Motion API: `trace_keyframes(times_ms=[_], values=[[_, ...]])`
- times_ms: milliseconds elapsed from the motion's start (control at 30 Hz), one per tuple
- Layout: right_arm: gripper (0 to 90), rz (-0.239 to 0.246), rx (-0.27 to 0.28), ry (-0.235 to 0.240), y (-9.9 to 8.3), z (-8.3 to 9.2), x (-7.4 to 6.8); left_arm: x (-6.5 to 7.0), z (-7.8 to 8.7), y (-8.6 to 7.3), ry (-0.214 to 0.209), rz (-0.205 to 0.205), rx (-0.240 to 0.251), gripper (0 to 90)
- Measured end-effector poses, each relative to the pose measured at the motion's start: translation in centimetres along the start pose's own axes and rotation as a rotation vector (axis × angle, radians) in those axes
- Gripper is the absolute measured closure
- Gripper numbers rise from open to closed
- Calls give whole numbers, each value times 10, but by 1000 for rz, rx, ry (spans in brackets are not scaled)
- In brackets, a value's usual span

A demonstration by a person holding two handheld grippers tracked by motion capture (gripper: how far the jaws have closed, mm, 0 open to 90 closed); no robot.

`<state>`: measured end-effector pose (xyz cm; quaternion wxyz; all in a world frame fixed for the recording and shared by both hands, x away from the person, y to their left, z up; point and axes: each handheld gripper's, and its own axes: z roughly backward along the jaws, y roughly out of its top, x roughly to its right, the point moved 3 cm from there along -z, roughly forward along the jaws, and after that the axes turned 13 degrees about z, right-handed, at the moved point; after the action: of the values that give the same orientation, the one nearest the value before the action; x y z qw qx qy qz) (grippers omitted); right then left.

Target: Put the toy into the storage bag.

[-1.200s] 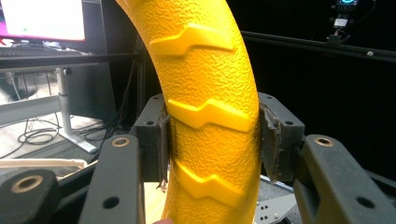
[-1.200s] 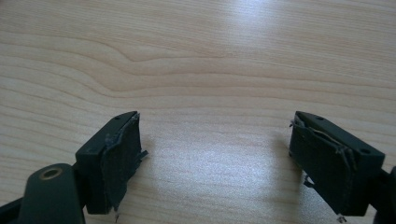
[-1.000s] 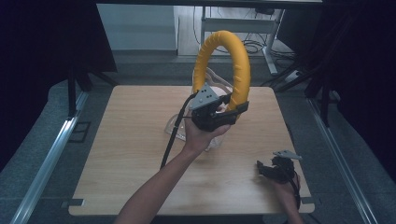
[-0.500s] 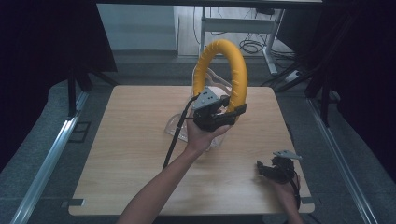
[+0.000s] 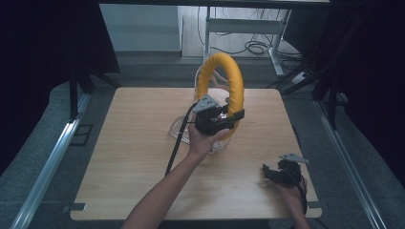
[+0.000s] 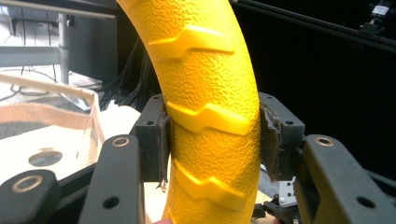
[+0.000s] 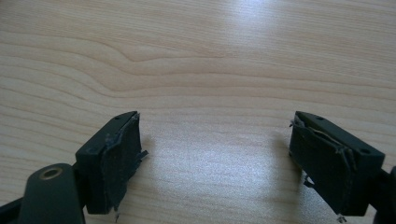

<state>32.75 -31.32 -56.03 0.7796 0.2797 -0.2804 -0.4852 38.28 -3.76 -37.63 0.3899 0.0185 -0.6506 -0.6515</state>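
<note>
The high view looks forward and down over the whole counter [image 5: 143,143] from the person's side. The left gripper view sits tight against the yellow ring [image 6: 210,116], also visible from above, while the right gripper view stares closely down at bare counter wood.

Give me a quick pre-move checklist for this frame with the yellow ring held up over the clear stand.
1. Left gripper clamped on the yellow ring: ok, both pads press its sides.
2. Ring upright in the grip: ok.
3. Ring lined up with the clear stand below: cannot tell, hand and ring cover most of it.
4. Right gripper out of the way: ok, open and empty near the table's front right corner.
5. Left gripper's cable clear of the stand: not ok, it runs across the base.
</note>
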Motion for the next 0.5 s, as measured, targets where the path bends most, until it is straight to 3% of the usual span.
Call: trace_keyframes(times_ms=[500], values=[[171,1,-1,1,0,0,0,-23,-1,-12,28,69,-9,511]])
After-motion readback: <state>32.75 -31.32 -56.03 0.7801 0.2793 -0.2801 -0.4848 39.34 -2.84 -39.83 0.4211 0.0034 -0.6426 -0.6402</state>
